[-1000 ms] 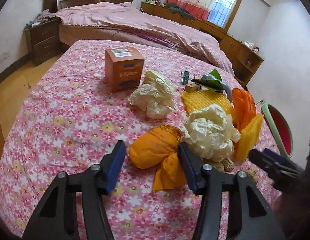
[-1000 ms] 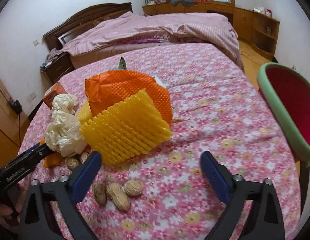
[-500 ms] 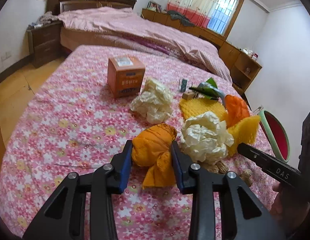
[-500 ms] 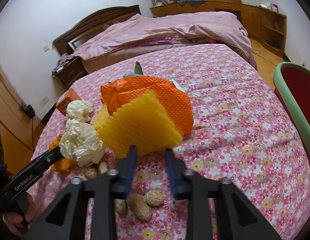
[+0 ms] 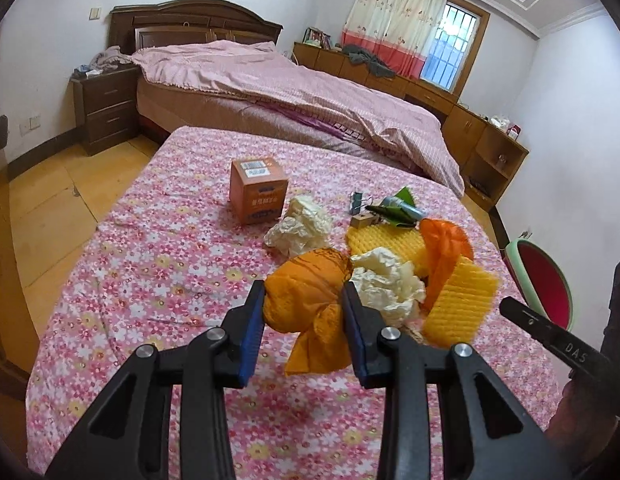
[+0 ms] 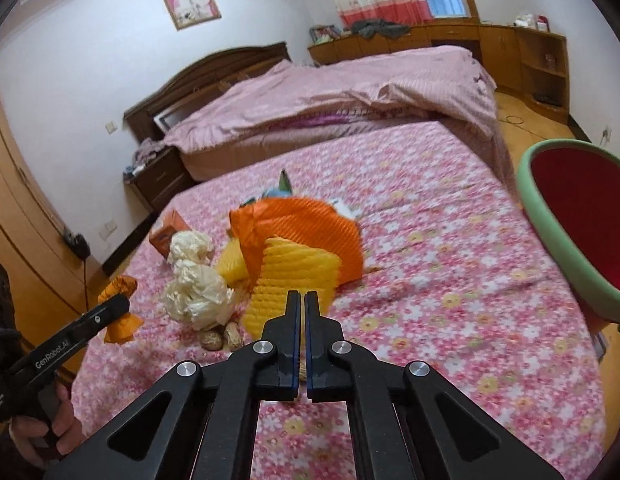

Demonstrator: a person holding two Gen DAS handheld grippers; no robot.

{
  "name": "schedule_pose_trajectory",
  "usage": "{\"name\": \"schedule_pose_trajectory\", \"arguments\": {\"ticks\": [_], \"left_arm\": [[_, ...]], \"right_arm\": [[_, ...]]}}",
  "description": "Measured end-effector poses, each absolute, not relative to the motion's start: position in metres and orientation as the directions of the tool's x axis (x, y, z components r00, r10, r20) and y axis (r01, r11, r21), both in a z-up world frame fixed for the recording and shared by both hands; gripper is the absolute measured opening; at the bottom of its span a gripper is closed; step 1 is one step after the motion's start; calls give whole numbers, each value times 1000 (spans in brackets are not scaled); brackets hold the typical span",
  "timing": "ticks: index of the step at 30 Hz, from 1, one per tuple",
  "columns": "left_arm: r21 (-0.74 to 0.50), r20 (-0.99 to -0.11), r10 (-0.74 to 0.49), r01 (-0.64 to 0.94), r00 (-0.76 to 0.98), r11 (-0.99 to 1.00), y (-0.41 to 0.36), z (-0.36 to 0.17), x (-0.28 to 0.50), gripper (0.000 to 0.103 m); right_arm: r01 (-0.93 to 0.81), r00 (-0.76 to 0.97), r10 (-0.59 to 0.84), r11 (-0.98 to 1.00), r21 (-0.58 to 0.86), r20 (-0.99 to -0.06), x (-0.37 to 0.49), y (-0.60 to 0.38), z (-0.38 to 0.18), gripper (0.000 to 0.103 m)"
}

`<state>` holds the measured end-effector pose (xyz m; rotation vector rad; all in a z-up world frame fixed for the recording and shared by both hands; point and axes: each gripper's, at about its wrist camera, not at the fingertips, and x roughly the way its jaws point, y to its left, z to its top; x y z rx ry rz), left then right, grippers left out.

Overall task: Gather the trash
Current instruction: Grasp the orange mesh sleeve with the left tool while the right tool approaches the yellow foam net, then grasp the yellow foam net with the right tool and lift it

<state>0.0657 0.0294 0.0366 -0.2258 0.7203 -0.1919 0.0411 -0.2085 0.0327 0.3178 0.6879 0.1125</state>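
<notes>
Clamping the crumpled orange mesh wrapper (image 5: 310, 292), the left tongs (image 5: 304, 322) hold it at 6 o'clock over the flowered pink worktop (image 5: 150, 280). Only the left view shows the orange cardboard box (image 5: 258, 191) whole, at 11 o'clock. Right tongs (image 6: 301, 312) have just closed together on the yellow foam netting (image 6: 286, 280)'s edge; the green-rimmed red bin (image 6: 581, 232) sits at 3 o'clock.

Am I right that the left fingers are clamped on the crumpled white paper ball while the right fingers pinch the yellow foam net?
Not quite. The left wrist view shows the left gripper clamped on the orange wad, with the white paper ball lying beside it on the table. The rest stands: the right gripper is shut on the edge of the yellow foam net.
</notes>
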Motion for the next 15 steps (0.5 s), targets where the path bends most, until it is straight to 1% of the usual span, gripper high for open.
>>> {"name": "schedule_pose_trajectory", "arguments": {"ticks": [4,5,7,8,9,11,12,14,15], "left_arm": [[-264,-619,-249,102,745,959,25,43,60,37],[-263,-619,-248,101,745,960,24,44,59,37],[-267,-616,-251,102,747,958,23,45,57,37],[-266,-615,-250,102,748,958,23,46,57,37],[-267,-615,-252,104,747,958,23,46,56,37],[-267,-620,-248,98,744,959,23,46,56,37],[-267,-620,-246,95,745,959,24,46,55,37],[-265,-618,-240,90,748,960,25,47,54,37],[-266,-618,-239,87,749,960,25,48,54,37]], "right_arm": [[20,764,208,939,344,-610,39,-218,37,1],[21,759,219,933,360,-613,39,-220,36,4],[42,736,229,923,382,-636,44,-222,31,5],[45,728,237,920,389,-643,46,-222,29,11],[55,723,236,917,394,-650,47,-223,26,26],[61,713,243,913,403,-658,51,-221,22,41],[65,705,243,913,402,-666,54,-219,20,46],[70,691,239,917,392,-682,61,-214,16,50],[64,680,246,918,391,-691,66,-211,13,50]]}}
